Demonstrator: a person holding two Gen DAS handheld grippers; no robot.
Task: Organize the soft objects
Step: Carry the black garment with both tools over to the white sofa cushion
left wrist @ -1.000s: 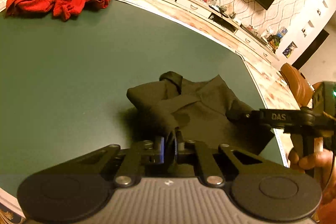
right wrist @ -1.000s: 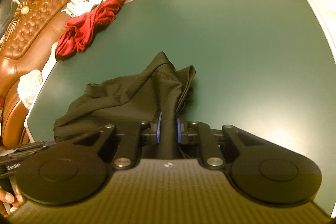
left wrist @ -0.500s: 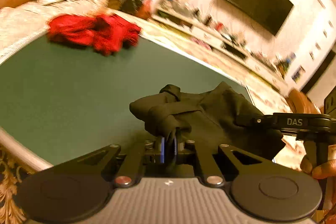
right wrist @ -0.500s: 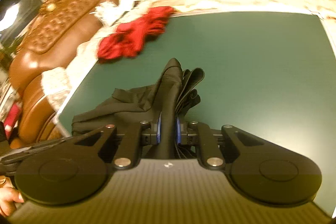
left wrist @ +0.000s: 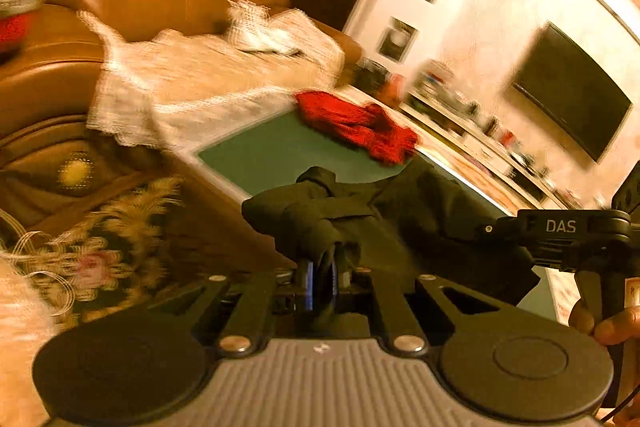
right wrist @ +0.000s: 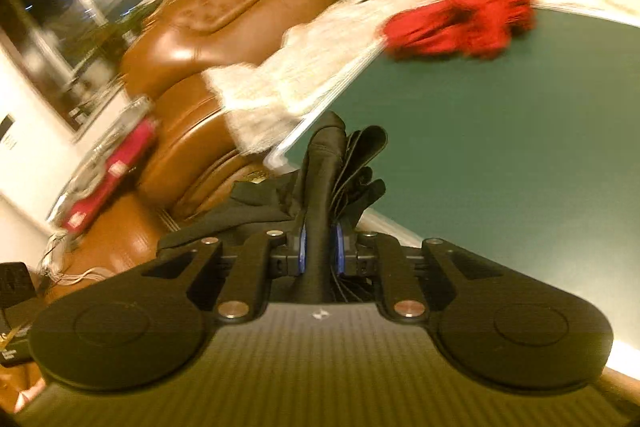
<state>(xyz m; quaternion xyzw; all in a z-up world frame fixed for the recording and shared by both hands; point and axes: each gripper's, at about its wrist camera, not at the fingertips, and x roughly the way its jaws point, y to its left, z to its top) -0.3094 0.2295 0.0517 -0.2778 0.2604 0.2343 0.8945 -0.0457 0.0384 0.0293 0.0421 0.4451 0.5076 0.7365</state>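
A black garment (left wrist: 400,215) hangs stretched in the air between both grippers, lifted off the green table (left wrist: 264,155). My left gripper (left wrist: 320,279) is shut on a bunched corner of it. My right gripper (right wrist: 319,251) is shut on another gathered fold of the black garment (right wrist: 324,163), whose pleats fan out past the fingers. In the left wrist view the right gripper's body (left wrist: 568,231) shows at the right with a hand (left wrist: 612,327) under it. A crumpled red garment (left wrist: 360,125) (right wrist: 460,23) lies at the far edge of the table.
A brown leather sofa (right wrist: 224,11) with white lace covers (left wrist: 192,95) stands beside the table's left side. A wall TV (left wrist: 572,91) and a low cluttered shelf (left wrist: 472,131) lie beyond. A red box (right wrist: 108,175) lies on a glass side table.
Both grippers have risen and pulled back toward the table's near-left corner, carrying the black garment up off the surface. The views have swung toward the sofa.
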